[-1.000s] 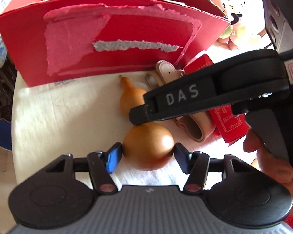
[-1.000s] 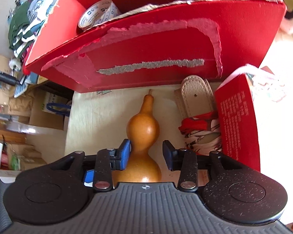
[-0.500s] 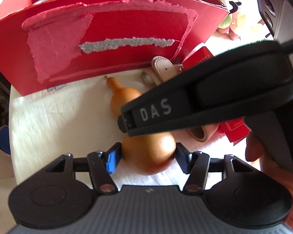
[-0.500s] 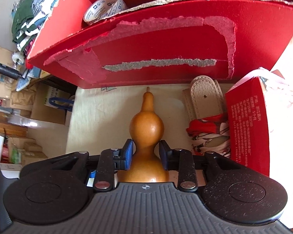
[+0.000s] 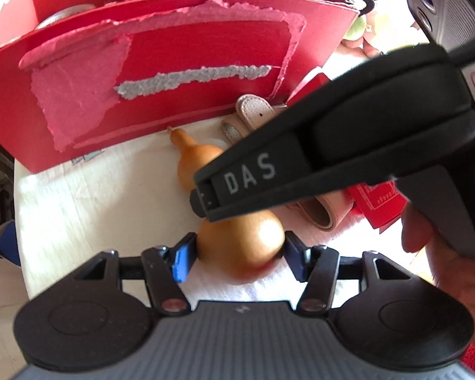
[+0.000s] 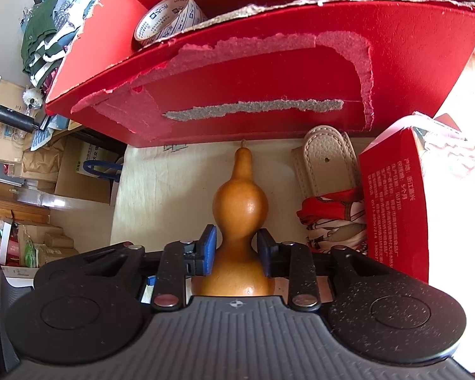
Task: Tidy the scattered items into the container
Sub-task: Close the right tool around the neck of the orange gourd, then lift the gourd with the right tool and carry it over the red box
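Your right gripper (image 6: 237, 250) has its two blue-padded fingers (image 6: 208, 249) pressed against the narrow waist of the gourd (image 6: 240, 221), one on each side, so it is clamped on it. Your left gripper (image 5: 237, 253) brackets the wide lower bulb of the same gourd (image 5: 240, 247); both pads sit at the bulb's sides and look to be touching it, but you cannot tell from this view whether they truly squeeze.

In the right wrist view the gourd points its stem to 12 o'clock, the tip nearly reaching the foot of the red box (image 6: 269, 72). The gourd lies on a pale cloth-covered table (image 6: 161, 190). At 2 o'clock from the gourd lies a beige sandal (image 6: 326, 158), with a red-and-white patterned cloth (image 6: 332, 221) over its near end. Just beyond that, at 3 o'clock, stands a small red carton (image 6: 392, 209) with printed text.

The red box has torn paper on its front wall, and a roll of printed tape (image 6: 167, 19) rests inside it at 11 o'clock.

In the left wrist view the body of your right gripper, marked DAS, crosses above the gourd from 3 o'clock, and your right hand (image 5: 452, 269) grips its handle.
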`<action>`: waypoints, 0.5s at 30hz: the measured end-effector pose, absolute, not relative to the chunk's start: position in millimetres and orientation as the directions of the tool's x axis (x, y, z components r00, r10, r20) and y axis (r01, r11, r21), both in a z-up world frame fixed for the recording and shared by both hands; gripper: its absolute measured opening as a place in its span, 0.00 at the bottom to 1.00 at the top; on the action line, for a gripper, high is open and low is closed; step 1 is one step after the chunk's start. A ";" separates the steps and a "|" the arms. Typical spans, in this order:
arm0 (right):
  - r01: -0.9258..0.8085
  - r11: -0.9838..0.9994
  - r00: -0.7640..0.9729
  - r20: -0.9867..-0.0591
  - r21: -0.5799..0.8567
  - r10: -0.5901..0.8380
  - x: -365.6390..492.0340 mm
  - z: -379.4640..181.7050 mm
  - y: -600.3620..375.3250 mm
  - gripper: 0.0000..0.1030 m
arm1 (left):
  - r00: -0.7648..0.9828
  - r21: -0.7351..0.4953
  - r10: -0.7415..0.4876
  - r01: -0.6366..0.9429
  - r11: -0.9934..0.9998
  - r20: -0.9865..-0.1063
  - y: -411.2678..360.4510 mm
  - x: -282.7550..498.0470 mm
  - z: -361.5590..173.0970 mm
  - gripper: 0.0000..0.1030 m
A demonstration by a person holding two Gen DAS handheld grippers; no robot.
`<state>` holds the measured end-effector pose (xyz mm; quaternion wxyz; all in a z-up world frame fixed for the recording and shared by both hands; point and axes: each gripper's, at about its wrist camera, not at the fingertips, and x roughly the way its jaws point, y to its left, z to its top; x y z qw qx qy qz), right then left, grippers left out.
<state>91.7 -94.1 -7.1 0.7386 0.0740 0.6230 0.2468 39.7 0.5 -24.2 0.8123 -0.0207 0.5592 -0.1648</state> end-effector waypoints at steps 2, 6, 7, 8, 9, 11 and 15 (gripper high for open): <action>-0.265 0.864 0.102 -0.878 0.429 0.467 91.8 -5.8 -95.7 0.28 | 0.325 -0.219 -0.295 0.250 0.943 -0.899 2.0 38.5 -21.2 0.56; -0.257 0.852 0.101 -0.864 0.457 0.494 91.8 0.1 -98.8 0.28 | 0.339 -0.218 -0.304 0.269 0.938 -0.890 5.5 34.1 -12.1 0.56; -0.259 0.849 0.101 -0.861 0.460 0.498 91.3 2.1 -98.7 0.28 | 0.344 -0.214 -0.303 0.274 0.938 -0.889 5.8 32.8 -10.1 0.56; -0.263 0.847 0.103 -0.859 0.462 0.501 90.7 4.2 -97.9 0.28 | 0.348 -0.211 -0.303 0.277 0.937 -0.887 6.2 31.4 -8.2 0.56; -0.268 0.845 0.106 -0.857 0.463 0.503 89.6 6.4 -97.4 0.28 | 0.352 -0.211 -0.304 0.278 0.937 -0.885 6.9 30.1 -6.4 0.56; -0.275 0.842 0.113 -0.854 0.464 0.508 88.1 10.4 -95.9 0.28 | 0.359 -0.210 -0.306 0.281 0.936 -0.881 7.0 27.1 -3.2 0.56; -0.292 0.831 0.126 -0.842 0.475 0.525 84.4 22.1 -95.7 0.28 | 0.382 -0.193 -0.306 0.306 0.932 -0.872 18.7 6.5 6.0 0.56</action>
